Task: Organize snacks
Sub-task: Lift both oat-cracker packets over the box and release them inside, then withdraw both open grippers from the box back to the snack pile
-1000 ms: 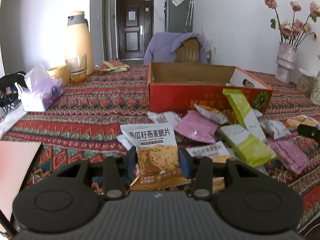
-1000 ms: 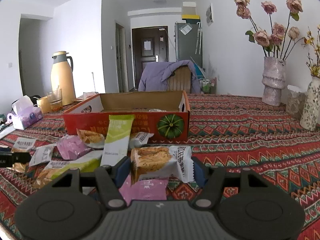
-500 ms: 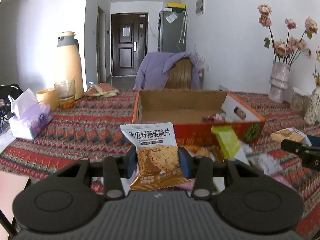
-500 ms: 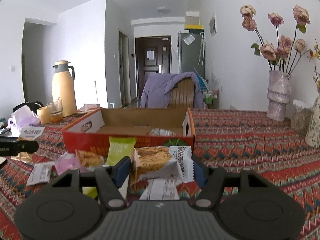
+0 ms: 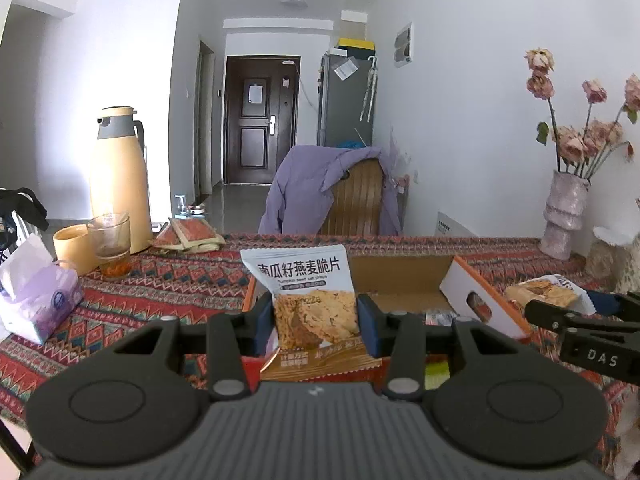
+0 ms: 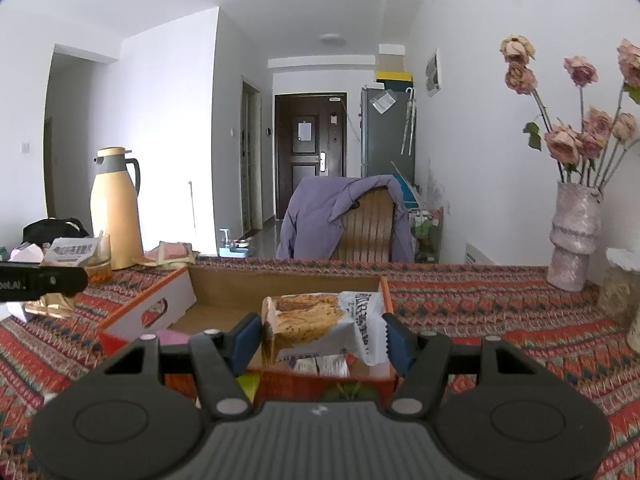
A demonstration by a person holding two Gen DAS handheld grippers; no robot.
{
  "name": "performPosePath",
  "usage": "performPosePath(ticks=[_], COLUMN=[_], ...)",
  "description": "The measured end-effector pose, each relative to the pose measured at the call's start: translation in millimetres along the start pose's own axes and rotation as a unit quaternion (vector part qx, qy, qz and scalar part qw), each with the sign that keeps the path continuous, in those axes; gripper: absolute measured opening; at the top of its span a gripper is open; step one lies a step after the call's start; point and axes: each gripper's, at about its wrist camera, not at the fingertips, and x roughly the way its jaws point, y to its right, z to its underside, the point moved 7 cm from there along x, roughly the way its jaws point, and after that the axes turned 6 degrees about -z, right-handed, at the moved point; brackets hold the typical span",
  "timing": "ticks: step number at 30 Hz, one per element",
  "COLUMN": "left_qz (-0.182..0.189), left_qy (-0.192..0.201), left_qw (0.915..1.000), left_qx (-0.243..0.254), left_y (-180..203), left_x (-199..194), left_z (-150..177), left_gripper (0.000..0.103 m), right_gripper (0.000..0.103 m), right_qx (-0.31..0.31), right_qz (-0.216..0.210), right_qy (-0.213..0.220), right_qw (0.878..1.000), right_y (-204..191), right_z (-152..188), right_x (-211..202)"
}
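The left gripper [image 5: 316, 316] is clamping an upright white-and-orange foil packet of pumpkin-seed oat crisps [image 5: 310, 304] between its blue pads, jaws narrowed onto the packet's sides. Past it, at about 1 o'clock in the left wrist view, the open orange cardboard box with a white handle-slot flap [image 5: 476, 300] is sitting on the red patterned woven tablecloth [image 5: 160, 292].

The right gripper [image 6: 320, 338] is gripping a white plastic-wrapped golden pastry snack [image 6: 316, 322], lying sideways and tilted, jaws set at a middling width and pressing on both ends of the wrapper. It is hovering above the near wall of the same box [image 6: 280, 280], whose brown inside holds a few small packets at 6 o'clock under the held snack. In the left wrist view this gripper is showing at 3 o'clock [image 5: 560, 312], just beside the box's flap.

A tall yellow thermos jug with a grey lid [image 5: 118, 176] is standing at 10 o'clock, with a glass of amber drink [image 5: 110, 242] and a yellow cup [image 5: 72, 246] just beside it. A purple tissue pack [image 5: 36, 300] is lying at 9 o'clock. A pale textured vase of dried pink roses [image 6: 574, 236] is standing at 3 o'clock.
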Motion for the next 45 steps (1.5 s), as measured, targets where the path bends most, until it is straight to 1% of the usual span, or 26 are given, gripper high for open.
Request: performPosePath(ticks=[7,12,18,21,23,27,29,31,33,34,35,36,37,38,39,41,45], left_qz=[-0.005,-0.013,-0.027,-0.035,-0.033,-0.030,-0.029,-0.033,-0.025,-0.020,-0.013,-0.007,-0.006,-0.008,-0.010,-0.013,-0.008], left_qy=[0.001,-0.002,-0.019,-0.023,-0.026,-0.037,-0.043,-0.040,-0.041,-0.042,-0.042,-0.041,-0.036,-0.030,-0.020,-0.002,0.004], left_qw=[0.9998,0.9998,0.9993,0.9990,0.9991,0.9988,0.9987,0.9985,0.9988,0.9989,0.9990,0.9991,0.9993,0.9993,0.9994,0.9992,0.9991], left_qx=[-0.021,-0.017,-0.015,-0.014,-0.008,-0.006,0.005,0.017,0.015,0.008,0.002,-0.005,-0.013,-0.020,-0.027,-0.039,-0.042], left_y=[5.5,16.1,24.5,23.8,25.5,23.4,24.6,27.1,26.5,24.8,23.2,21.3,18.2,15.8,13.1,8.5,9.6], left_x=[33.2,58.1,99.8,110.7,116.7,127.9,131.8,132.9,132.5,132.4,131.2,129.5,126.7,124.7,121.6,115.5,110.8], left_z=[-17.4,-20.5,-14.0,-6.3,-1.6,7.9,13.7,18.3,20.2,21.0,21.4,21.3,20.7,19.4,17.4,13.1,10.2], left_gripper=[0.044,0.044,0.044,0.044,0.044,0.044,0.044,0.044,0.045,0.047,0.053,0.065,0.075,0.096,0.103,0.103,0.103], right_gripper=[0.064,0.064,0.064,0.064,0.064,0.064,0.065,0.066,0.072,0.076,0.083,0.088,0.096,0.103,0.103,0.103,0.103], right_qx=[0.004,0.007,0.018,0.021,0.029,0.025,0.023,0.021,0.020,0.020,0.021,0.024,0.027,0.033,0.037,0.043,0.046], right_qz=[0.000,-0.002,-0.009,-0.013,-0.022,-0.027,-0.027,-0.025,-0.025,-0.023,-0.022,-0.023,-0.024,-0.021,-0.019,-0.018,-0.016], right_qy=[-0.007,-0.016,-0.028,-0.031,-0.033,-0.044,-0.050,-0.053,-0.055,-0.054,-0.055,-0.053,-0.051,-0.048,-0.046,-0.040,-0.036], right_qw=[1.000,1.000,0.999,0.999,0.999,0.998,0.998,0.998,0.998,0.998,0.998,0.998,0.998,0.998,0.998,0.998,0.998], right_y=[4.0,5.9,11.5,15.0,17.0,14.2,12.6,11.7,11.8,12.3,12.9,14.2,16.8,19.3,20.8,23.8,25.9], right_z=[-21.2,-26.0,-11.6,-4.6,0.5,10.5,14.0,16.9,18.2,18.7,19.7,21.0,20.6,20.6,20.4,18.5,18.6], right_x=[42.5,74.0,101.0,107.4,111.5,121.1,124.2,127.1,127.2,126.4,125.3,123.0,120.5,117.8,116.9,113.9,110.2])
